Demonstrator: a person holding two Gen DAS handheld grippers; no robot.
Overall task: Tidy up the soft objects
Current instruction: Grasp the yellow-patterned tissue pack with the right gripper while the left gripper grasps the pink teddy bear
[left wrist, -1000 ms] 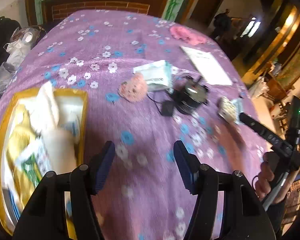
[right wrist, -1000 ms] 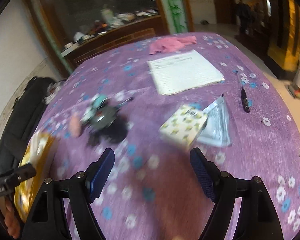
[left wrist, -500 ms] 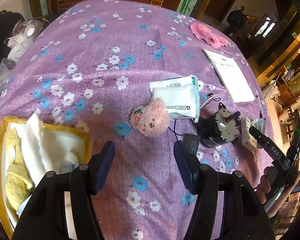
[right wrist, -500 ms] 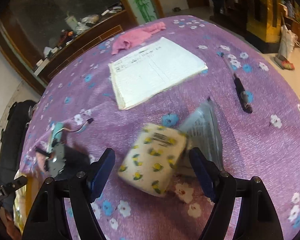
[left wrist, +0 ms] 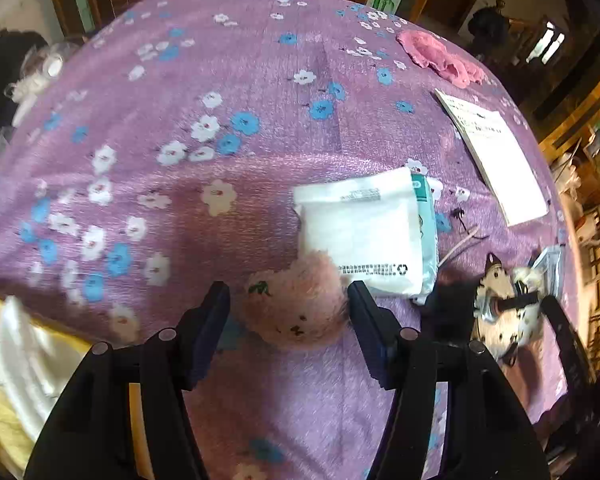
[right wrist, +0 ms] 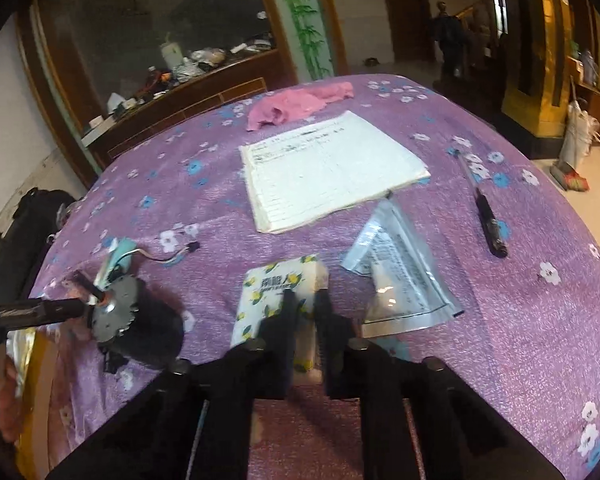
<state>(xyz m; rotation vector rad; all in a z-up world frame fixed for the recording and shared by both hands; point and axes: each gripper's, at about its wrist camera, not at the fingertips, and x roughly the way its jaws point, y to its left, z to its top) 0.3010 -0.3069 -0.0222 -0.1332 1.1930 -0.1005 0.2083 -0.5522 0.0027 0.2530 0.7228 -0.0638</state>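
Note:
A pink plush toy (left wrist: pixel 296 312) lies on the purple flowered cloth, and my left gripper (left wrist: pixel 288 314) stands open astride it with one finger on each side. The toy's right edge nearly meets the right pad. A soft tissue pack (right wrist: pixel 276 280) with a yellow lemon print lies beside a silver foil bag (right wrist: pixel 400 280). My right gripper (right wrist: pixel 306 300) is shut on this pack, pinching its near right part between narrow jaws. A white soft packet (left wrist: pixel 364 232) lies just beyond the plush toy. Far back lies a crumpled pink cloth (left wrist: pixel 440 60).
A yellow box (left wrist: pixel 137 408) with white and yellow towels sits at the near left. A black motor with a toothed disc (right wrist: pixel 128 316) and wires stands between the grippers. A notebook (right wrist: pixel 332 176) and a pen (right wrist: pixel 486 216) lie farther back. A black bag (right wrist: pixel 24 232) sits at the table's left edge.
My left gripper moved forward and down from beside the box until it straddled the plush toy. My right gripper came down over the tissue pack and closed on it.

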